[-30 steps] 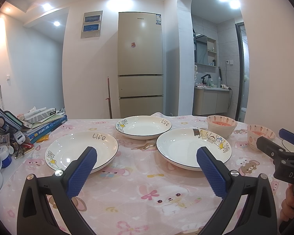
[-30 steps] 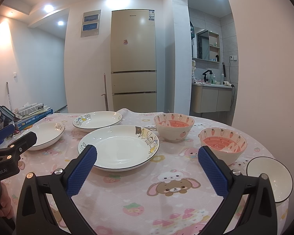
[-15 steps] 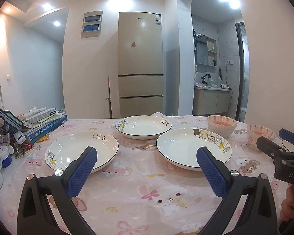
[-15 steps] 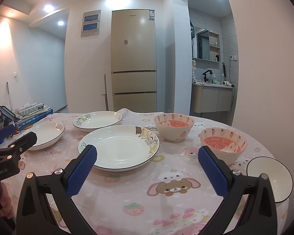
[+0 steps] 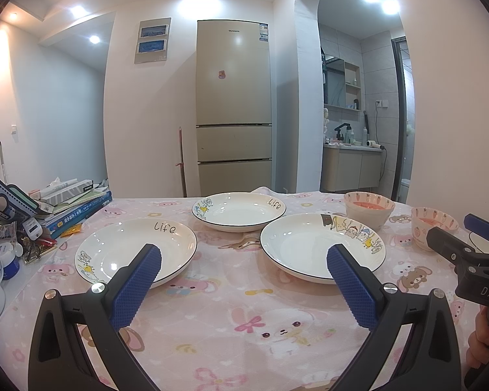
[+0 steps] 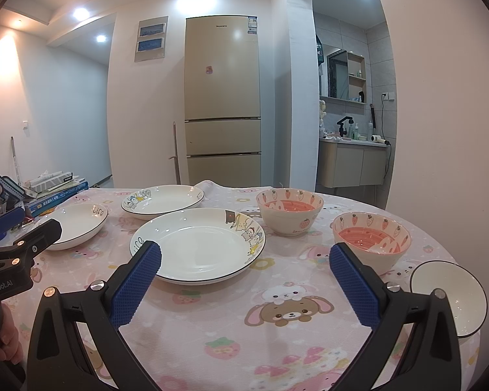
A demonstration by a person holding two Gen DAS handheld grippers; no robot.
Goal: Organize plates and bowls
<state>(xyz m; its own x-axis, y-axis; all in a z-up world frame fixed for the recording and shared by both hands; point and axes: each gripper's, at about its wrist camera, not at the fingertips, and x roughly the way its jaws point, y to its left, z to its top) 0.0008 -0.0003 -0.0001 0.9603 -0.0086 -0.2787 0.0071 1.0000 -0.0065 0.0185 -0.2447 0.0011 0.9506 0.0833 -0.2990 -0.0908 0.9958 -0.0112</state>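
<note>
Three white deep plates with cartoon prints lie on the pink tablecloth: a left plate, a far plate and a right plate. Two pink strawberry bowls stand to their right, and a small white bowl sits at the table's right edge. My left gripper hovers open above the cloth, short of the left and right plates. My right gripper is open too, just in front of the right plate. Neither holds anything.
Books and boxes are stacked at the table's left side, with small jars and clutter beside them. A fridge stands behind the table. The round table's edge curves close by the bowls on the right.
</note>
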